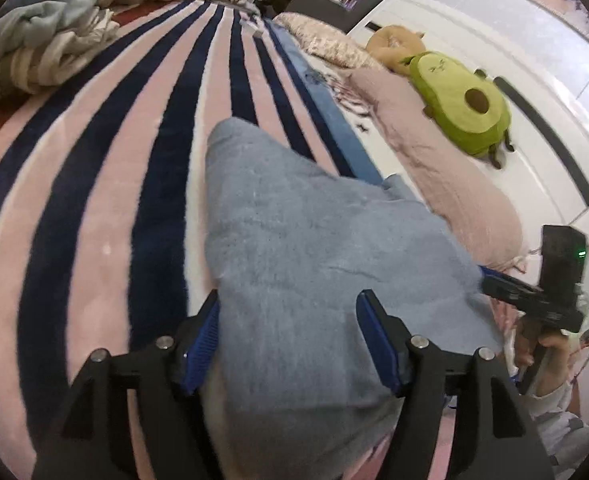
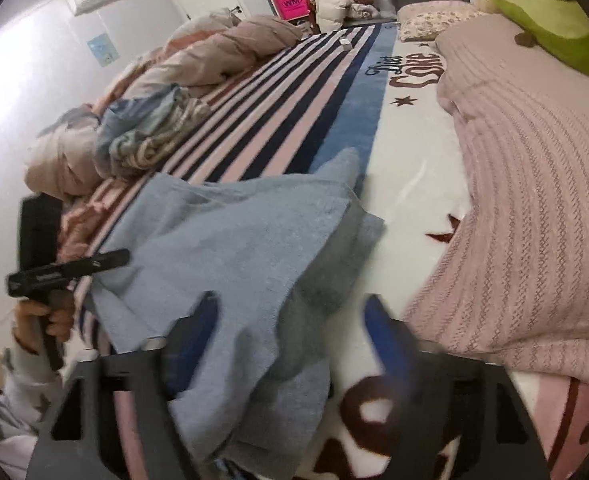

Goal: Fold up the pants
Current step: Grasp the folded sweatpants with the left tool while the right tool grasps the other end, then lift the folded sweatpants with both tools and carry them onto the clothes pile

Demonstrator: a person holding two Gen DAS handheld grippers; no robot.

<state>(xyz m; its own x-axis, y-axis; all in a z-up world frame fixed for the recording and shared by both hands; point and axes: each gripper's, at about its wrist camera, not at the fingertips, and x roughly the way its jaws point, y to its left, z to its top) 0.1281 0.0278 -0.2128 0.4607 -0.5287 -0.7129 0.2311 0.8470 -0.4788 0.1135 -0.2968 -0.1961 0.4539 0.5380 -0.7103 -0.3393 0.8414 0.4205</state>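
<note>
- Pants of soft grey-blue fleece (image 1: 314,248) lie rumpled on the bed, across a fleecy blanket striped in pink, navy and white (image 1: 106,200), with one end running away from me toward the far side.
- My left claw (image 1: 288,340) has its blue-padded fingers (image 1: 378,344) spread wide, one on each side of the near part of the pants; the cloth sits between them but they are not pinched on it.
- My right claw (image 2: 290,340) is spread just as wide in its own view, blurred, with a hanging fold of the pants in front of the left finger and the white printed part of the blanket under the right one.
- I cannot tell whether either claw touches the cloth.
- From the left view, my right hand (image 1: 542,352) grips its black handle at the right edge, just beside the pants.
- A knitted pink throw (image 2: 534,200) lies bunched to the right of the pants.
- A green avocado plush toy (image 1: 462,100) rests near the white headboard (image 1: 554,128).
- A heap of crumpled bedding and clothes (image 1: 42,48) sits well apart on the far left.
</note>
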